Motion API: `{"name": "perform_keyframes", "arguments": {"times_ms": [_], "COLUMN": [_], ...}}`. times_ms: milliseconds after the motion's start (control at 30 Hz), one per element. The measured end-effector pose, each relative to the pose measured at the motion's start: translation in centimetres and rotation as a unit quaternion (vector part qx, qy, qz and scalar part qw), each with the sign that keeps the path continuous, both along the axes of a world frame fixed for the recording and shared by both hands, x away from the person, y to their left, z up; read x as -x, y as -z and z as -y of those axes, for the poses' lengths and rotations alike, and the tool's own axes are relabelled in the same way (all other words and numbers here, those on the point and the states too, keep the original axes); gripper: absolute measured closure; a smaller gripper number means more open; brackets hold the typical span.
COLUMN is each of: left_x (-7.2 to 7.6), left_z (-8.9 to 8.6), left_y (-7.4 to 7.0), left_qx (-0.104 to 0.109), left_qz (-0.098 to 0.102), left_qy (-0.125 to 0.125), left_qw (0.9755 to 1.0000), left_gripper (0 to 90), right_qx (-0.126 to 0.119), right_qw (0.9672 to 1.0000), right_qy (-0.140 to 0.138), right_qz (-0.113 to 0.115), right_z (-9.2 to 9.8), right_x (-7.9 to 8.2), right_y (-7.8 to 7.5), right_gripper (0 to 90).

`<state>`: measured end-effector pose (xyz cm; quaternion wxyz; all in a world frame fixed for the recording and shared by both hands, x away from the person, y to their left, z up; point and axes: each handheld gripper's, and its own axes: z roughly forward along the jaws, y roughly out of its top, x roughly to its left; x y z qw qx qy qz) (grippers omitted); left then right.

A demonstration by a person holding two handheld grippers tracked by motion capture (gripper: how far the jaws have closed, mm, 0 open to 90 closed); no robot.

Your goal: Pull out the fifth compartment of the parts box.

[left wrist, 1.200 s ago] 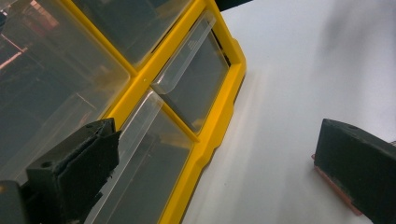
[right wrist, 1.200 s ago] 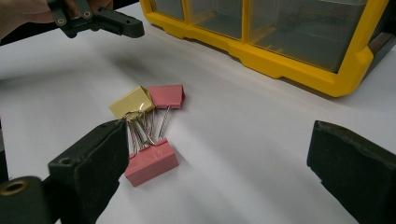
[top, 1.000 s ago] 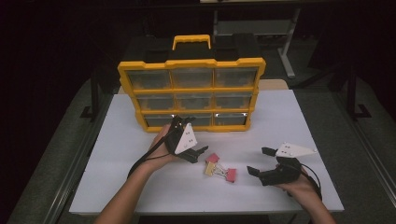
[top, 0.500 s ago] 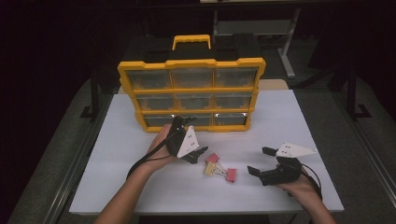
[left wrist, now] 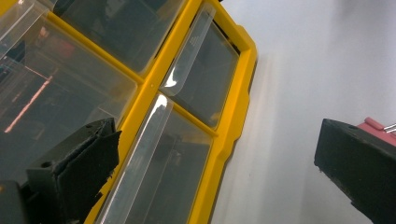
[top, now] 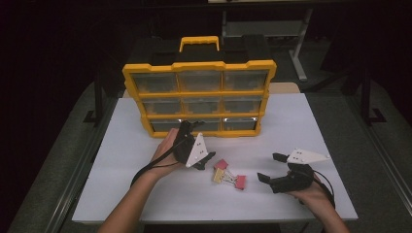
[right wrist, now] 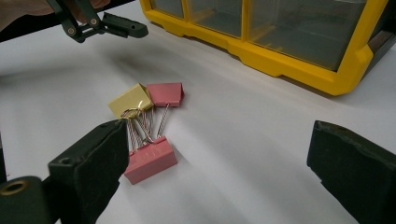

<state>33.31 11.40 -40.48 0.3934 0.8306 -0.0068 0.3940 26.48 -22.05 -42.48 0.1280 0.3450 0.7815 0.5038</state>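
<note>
Clips (right wrist: pixel 144 123) tangled near right gripper (top: pixel 273 167), jaws wide, left gripper (top: pixel 199 145) wide too: risk dragging all three.

Binder clips (top: pixel 228 174) before drawer organizer (top: pixel 199 97)

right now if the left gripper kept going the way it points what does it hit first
Most likely the yellow drawer organizer: the left gripper points its open jaws at the clear drawer fronts in the lower rows, with nothing in between. Which drawer is unclear.
</note>
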Motion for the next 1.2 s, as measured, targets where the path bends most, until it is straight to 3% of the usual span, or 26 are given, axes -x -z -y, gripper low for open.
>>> {"name": "perform_keyframes", "arguments": {"times_ms": [633, 833, 1200], "left_x": [0.46, 0.53, 0.73], "left_z": [0.29, 0.34, 0.48], "left_y": [0.02, 0.05, 0.08], "left_qx": [-0.032, -0.05, -0.066], "left_qz": [0.05, 0.068, 0.094], "left_qy": [0.0, -0.001, -0.002], "left_qw": [0.9983, 0.9964, 0.9933], "left_gripper": [0.0, 0.0, 0.0], "right_qx": [0.001, 0.001, 0.003], "right_qw": [1.0, 1.0, 1.0], "right_qy": [0.002, 0.001, 0.0], "right_qz": [0.001, 0.001, 0.002], "right_z": [0.06, 0.01, -0.1], "right_x": [0.0, 0.01, 0.06], "right_y": [0.0, -0.02, -0.04], "right_gripper": [4.9, 4.9, 4.9]}}
